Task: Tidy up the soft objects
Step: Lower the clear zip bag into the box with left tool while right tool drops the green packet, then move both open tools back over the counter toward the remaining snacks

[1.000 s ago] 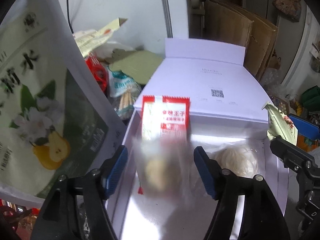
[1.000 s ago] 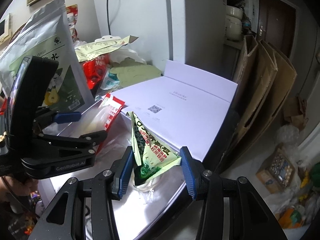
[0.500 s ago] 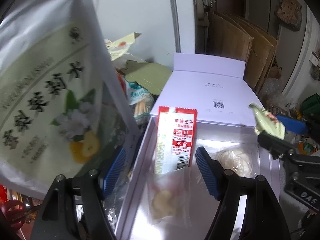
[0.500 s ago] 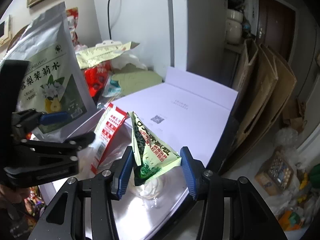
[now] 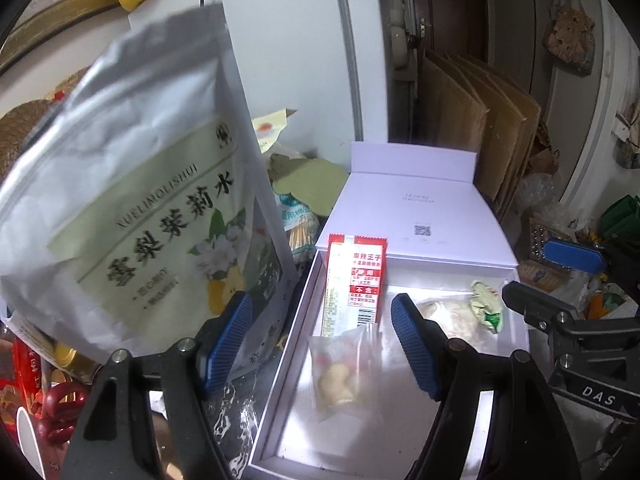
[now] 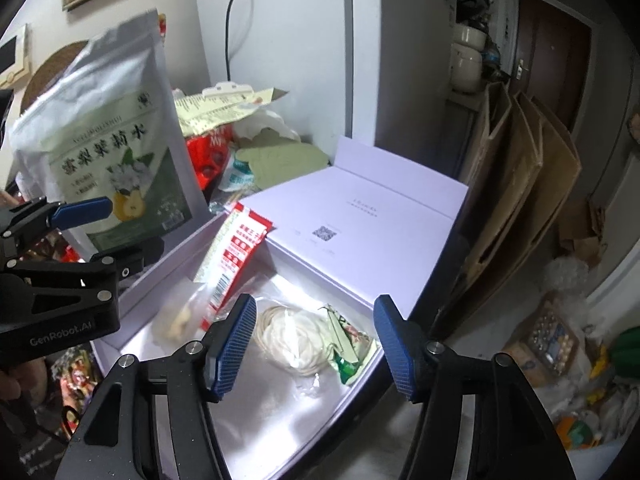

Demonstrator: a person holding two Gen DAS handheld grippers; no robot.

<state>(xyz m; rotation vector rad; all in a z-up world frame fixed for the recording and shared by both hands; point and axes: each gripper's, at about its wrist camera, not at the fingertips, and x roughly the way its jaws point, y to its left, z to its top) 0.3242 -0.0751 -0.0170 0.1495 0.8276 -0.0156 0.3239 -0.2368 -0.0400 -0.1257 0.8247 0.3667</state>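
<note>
Where the white box [image 6: 404, 304] lies open on the cluttered surface, its hinged lid folded back flat behind it, four soft packets rest inside. A long red-and-white snack packet [image 6: 236, 256] leans slantwise on the box's far inner wall, its printed face showing red blocks of text and a barcode near the lower end. Touching its lower end lies a clear pouch [image 5: 340, 368] with pale yellowish lumps inside, crinkled and glossy. Towards the box's right side sits a clear bag of white coiled noodles [image 6: 292, 336], a loose round skein, and just against it a green-and-cream triangular packet [image 6: 348, 344], creased, lying by the right wall.

Over the noodles and the triangular packet the right gripper [image 6: 316, 344] hovers, its blue pads standing wide with nothing pressed between them; its jaws have just been opening, and the green packet lies loose in the box below. Above the box's left edge hangs the left gripper [image 5: 320, 340], fingers likewise spread and empty, the red packet and the pouch visible through the gap.

Just left of the box stands a tall silvery tea bag [image 5: 132, 200], printed with a pear and white blossoms.
</note>
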